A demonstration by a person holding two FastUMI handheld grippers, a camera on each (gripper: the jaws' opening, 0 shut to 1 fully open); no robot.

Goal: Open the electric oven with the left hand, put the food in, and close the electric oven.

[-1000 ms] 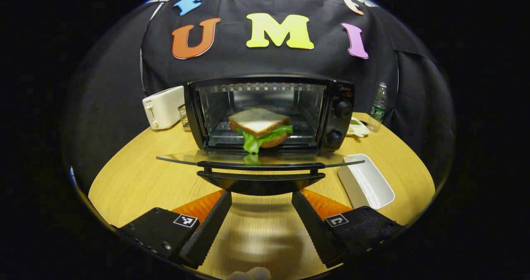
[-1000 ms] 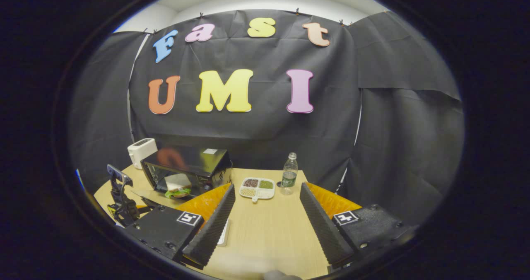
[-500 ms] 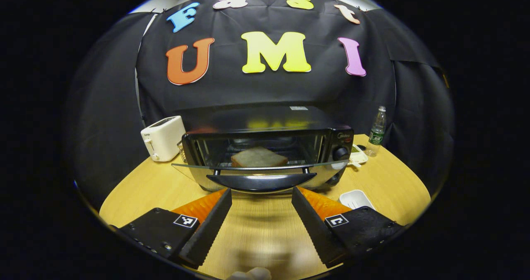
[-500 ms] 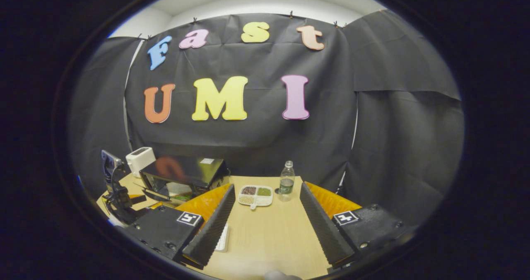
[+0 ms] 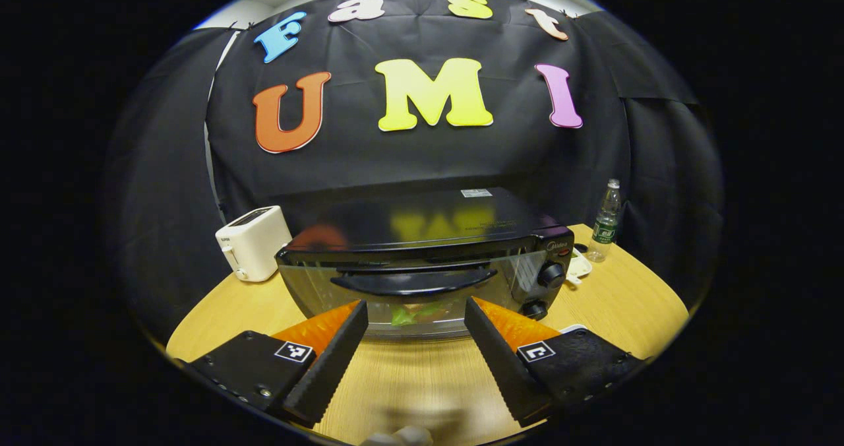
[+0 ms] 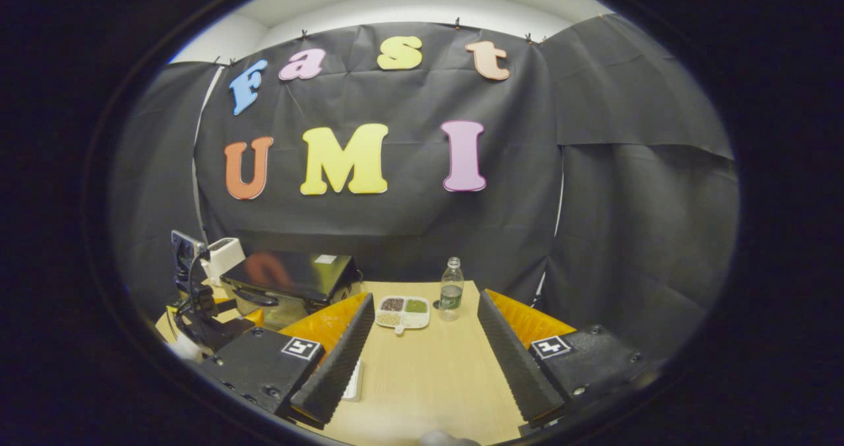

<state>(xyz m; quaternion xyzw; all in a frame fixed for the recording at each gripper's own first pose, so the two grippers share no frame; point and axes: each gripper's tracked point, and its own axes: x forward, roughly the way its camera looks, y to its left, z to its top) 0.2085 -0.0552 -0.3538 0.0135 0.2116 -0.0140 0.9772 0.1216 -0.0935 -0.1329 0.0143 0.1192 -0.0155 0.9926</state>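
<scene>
The black electric oven [image 5: 422, 235] stands straight ahead in the left gripper view, its glass door up against its front and the curved handle [image 5: 414, 281] near the top edge. Through the glass a bit of the sandwich's green lettuce [image 5: 412, 315] shows. My left gripper [image 5: 415, 306] is open just in front of the door, below the handle, with nothing between its fingers. In the right gripper view the oven [image 6: 290, 276] sits at the far left with the left gripper [image 6: 198, 301] before it. My right gripper [image 6: 425, 297] hangs open and empty over the table.
On the round wooden table [image 5: 613, 301] a white toaster [image 5: 254, 243] stands left of the oven and a water bottle [image 5: 605, 220] to its right. A divided dish of grains [image 6: 402, 312] lies near the bottle [image 6: 450, 289]. A white tray [image 6: 354, 380] lies by my right gripper's left finger.
The oven door has swung up from lying flat open to standing against the oven's front, my left gripper rising with it. The right gripper has barely moved.
</scene>
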